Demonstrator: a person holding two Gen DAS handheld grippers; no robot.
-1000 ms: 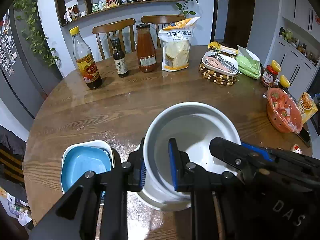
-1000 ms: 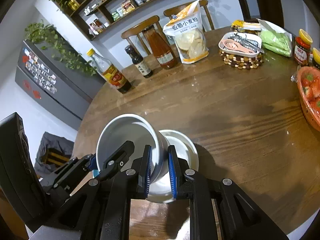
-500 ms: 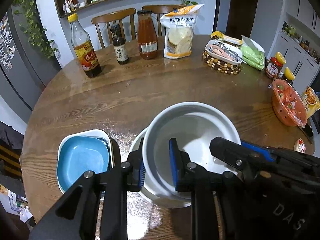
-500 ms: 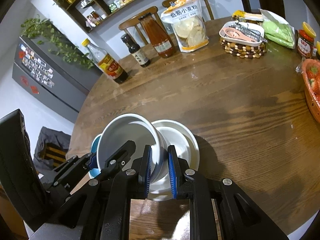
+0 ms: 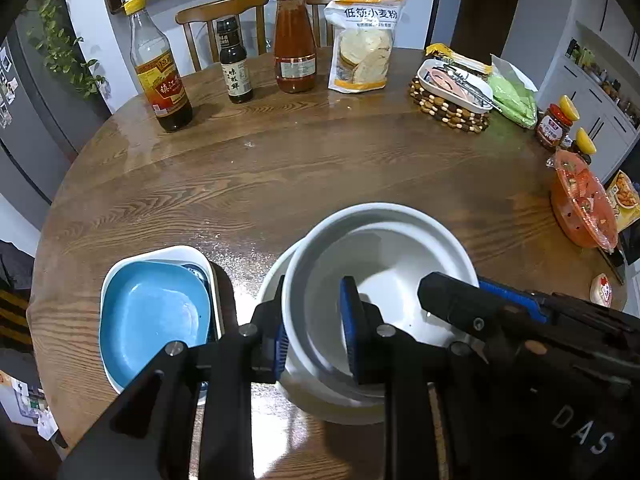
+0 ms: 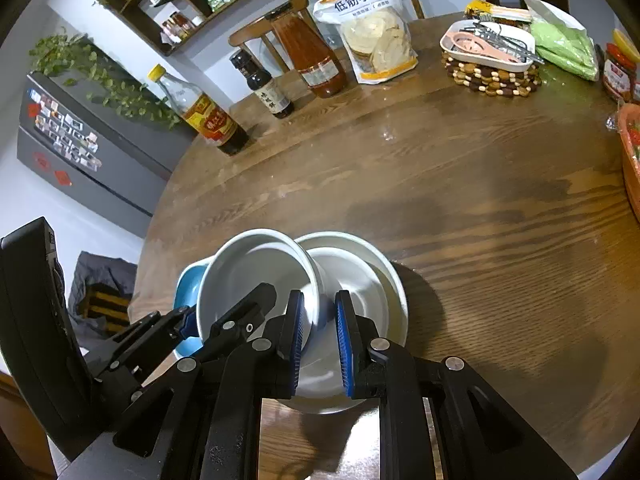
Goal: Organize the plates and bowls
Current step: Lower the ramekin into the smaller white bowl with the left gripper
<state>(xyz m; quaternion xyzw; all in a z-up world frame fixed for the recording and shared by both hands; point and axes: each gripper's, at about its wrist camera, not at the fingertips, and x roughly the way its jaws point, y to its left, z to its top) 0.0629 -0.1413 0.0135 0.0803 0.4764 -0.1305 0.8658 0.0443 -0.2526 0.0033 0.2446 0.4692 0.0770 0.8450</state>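
White bowl sits inside white plate; left gripper and right gripper each clamped on opposite sides of its rim, wall between jaws.

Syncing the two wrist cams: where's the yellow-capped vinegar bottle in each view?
Left wrist: yellow-capped vinegar bottle upper left, at the table's far edge, leftmost in the bottle row.
Right wrist: same bottle left of centre in the upper half, leaning with the fisheye, in front of the grey fridge.
Shared landmark: the flour bag, right of the red sauce bottle in both.
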